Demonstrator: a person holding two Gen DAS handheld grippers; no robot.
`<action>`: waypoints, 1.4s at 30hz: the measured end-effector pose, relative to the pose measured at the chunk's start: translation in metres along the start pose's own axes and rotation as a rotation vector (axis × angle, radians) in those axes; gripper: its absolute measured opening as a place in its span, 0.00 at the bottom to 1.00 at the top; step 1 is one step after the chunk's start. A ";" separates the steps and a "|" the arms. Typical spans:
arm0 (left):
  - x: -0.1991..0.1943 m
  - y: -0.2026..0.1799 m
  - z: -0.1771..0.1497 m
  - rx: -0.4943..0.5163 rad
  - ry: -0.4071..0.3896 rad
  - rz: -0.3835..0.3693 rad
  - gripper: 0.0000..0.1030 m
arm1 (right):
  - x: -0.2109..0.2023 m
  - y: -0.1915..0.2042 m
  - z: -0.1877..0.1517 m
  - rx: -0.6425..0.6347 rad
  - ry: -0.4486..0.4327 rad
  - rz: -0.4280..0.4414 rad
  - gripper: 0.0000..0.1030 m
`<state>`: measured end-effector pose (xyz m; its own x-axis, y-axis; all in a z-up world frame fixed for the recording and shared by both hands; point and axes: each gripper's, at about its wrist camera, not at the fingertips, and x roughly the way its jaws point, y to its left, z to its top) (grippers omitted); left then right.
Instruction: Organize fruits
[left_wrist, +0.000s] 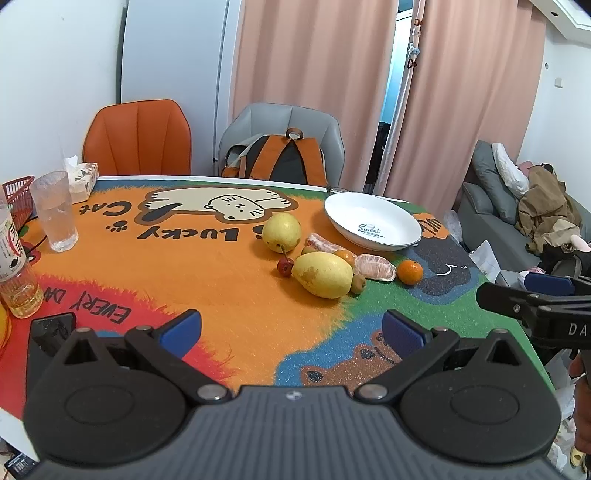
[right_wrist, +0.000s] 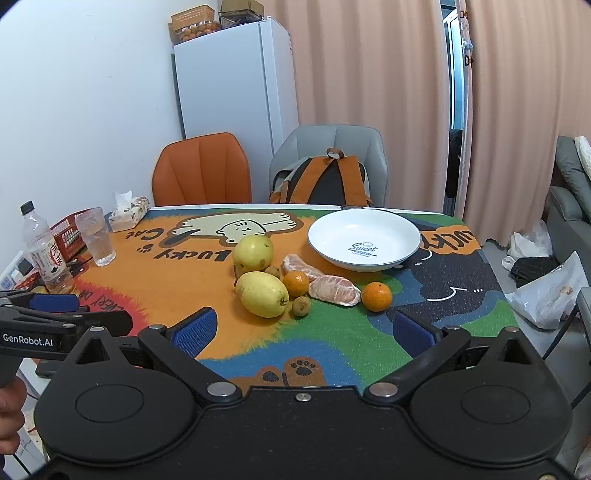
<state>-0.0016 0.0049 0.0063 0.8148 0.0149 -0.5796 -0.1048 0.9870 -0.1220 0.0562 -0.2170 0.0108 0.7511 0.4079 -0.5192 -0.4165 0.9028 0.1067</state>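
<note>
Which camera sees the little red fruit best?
The left wrist view. There the little red fruit shows whole, with its stem, beside the big yellow fruit. In the right wrist view that yellow fruit hides nearly all of it.

Fruits (right_wrist: 295, 282) clustered on mat, just beside empty white plate (right_wrist: 364, 236).

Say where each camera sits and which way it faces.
Left wrist: on the left gripper, tilted down across the table toward the fruit pile; its own open fingers and the right gripper show.
Right wrist: on the right gripper, same heading; own open fingers, left gripper and a hand show.
Shared: plate, fruit, chairs.
</note>
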 end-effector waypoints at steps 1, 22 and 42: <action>0.000 0.000 0.000 0.000 0.001 0.000 1.00 | 0.000 0.000 0.000 0.000 0.002 0.003 1.00; -0.001 -0.004 -0.001 0.011 -0.012 -0.004 1.00 | -0.001 0.000 -0.001 -0.001 0.001 0.001 1.00; -0.001 -0.004 -0.001 0.009 -0.017 -0.014 1.00 | -0.002 0.002 -0.001 -0.009 -0.002 -0.002 1.00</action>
<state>-0.0026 0.0009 0.0062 0.8257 0.0038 -0.5641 -0.0882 0.9886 -0.1224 0.0535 -0.2163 0.0105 0.7530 0.4062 -0.5177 -0.4196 0.9024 0.0979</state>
